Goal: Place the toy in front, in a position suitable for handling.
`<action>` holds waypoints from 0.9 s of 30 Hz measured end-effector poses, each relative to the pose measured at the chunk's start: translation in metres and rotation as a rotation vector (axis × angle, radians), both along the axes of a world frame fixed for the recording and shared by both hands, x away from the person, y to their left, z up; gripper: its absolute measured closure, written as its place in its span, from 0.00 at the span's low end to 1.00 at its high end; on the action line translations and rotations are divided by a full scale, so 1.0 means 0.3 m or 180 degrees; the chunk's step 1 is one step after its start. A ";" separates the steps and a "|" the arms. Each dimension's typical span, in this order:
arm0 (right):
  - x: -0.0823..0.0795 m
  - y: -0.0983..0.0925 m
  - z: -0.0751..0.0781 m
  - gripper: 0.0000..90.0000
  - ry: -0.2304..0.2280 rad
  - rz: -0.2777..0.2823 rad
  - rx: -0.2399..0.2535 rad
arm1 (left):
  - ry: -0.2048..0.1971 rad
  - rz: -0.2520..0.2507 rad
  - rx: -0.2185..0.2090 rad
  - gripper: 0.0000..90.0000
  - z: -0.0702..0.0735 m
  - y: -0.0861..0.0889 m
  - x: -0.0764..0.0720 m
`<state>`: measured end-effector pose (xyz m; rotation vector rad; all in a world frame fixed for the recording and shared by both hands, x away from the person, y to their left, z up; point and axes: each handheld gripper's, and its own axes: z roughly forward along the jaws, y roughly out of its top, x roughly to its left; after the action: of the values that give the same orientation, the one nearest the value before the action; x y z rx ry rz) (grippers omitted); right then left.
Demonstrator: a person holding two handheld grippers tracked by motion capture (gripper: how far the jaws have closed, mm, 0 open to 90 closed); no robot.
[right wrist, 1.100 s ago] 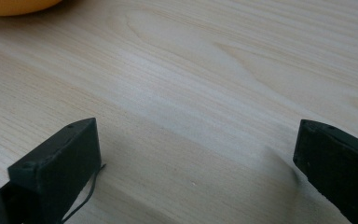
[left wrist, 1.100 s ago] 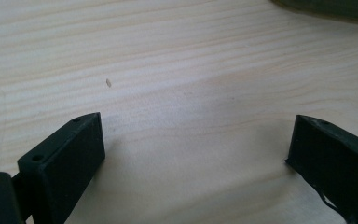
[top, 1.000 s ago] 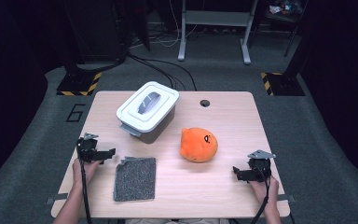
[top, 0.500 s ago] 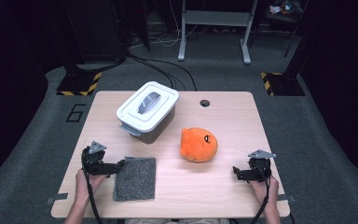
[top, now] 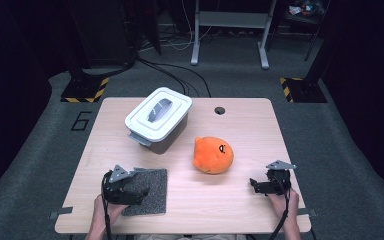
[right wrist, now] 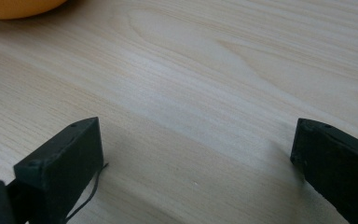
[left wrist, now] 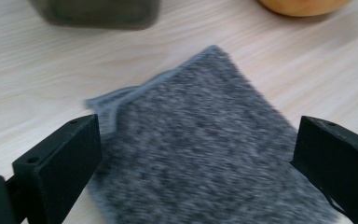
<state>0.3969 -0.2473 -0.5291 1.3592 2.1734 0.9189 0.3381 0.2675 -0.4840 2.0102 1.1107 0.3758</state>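
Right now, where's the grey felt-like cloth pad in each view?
High view: grey felt-like cloth pad lies flat at the table's near left, with the left gripper over its left part.
Left gripper view: the pad covers the centre and bottom, between the open jaws.
Right gripper view: not in it.
Shared landmark: orange round plush toy, at the top edge of both gripper views.

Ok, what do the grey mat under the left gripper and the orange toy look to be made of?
The grey mat looks like felt or short-pile fabric: mottled, fuzzy, matte surface with a lighter stitched edge. The left gripper hangs open over it. The orange toy looks like soft plush: rounded, matte, no shine, though its weave is too small to tell.
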 end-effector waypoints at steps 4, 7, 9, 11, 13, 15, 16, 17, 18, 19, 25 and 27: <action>0.000 0.000 0.000 0.02 -0.0001 -0.0001 0.0000 | 0.0020 -0.0079 0.0065 0.03 -0.015 -0.027 -0.009; 0.000 0.001 0.000 0.02 -0.0006 -0.0004 0.0000 | 0.0058 -0.0033 0.0146 0.03 -0.041 -0.036 -0.005; 0.000 0.001 0.000 0.02 -0.0006 -0.0005 0.0000 | 0.0116 0.0007 0.0181 0.03 -0.058 -0.036 0.000; 0.000 0.001 0.000 0.02 -0.0006 -0.0005 0.0000 | 0.0156 0.0036 0.0219 0.02 -0.073 -0.037 0.005; 0.000 0.001 0.000 0.02 -0.0007 -0.0005 -0.0001 | 0.0154 0.0066 0.0287 0.02 -0.083 -0.040 0.008; 0.000 0.001 0.000 0.02 -0.0006 -0.0006 0.0000 | 0.0186 0.0039 0.0363 0.02 -0.090 -0.045 0.012; 0.000 0.001 0.000 0.02 -0.0006 -0.0005 -0.0001 | 0.0186 0.0039 0.0363 0.03 -0.090 -0.045 0.012; 0.000 0.001 0.000 0.02 -0.0006 -0.0005 -0.0001 | 0.0205 0.0044 0.0374 0.03 -0.094 -0.048 0.014; 0.000 0.001 0.000 0.02 -0.0005 -0.0003 -0.0002 | 0.0220 0.0062 0.0426 0.04 -0.103 -0.054 0.019; 0.000 0.001 0.000 0.02 -0.0005 -0.0003 -0.0002 | 0.0220 0.0062 0.0426 0.05 -0.103 -0.054 0.019; 0.000 0.001 0.000 0.02 -0.0007 -0.0005 0.0000 | 0.0276 0.0098 0.0628 0.07 -0.115 -0.076 0.024; 0.000 0.000 0.000 0.02 -0.0003 -0.0003 0.0000 | 0.0287 0.0100 0.0646 0.08 -0.114 -0.076 0.025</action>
<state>0.3968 -0.2472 -0.5291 1.3595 2.1719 0.9190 0.3456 0.2447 -0.5180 2.2078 1.2015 0.4326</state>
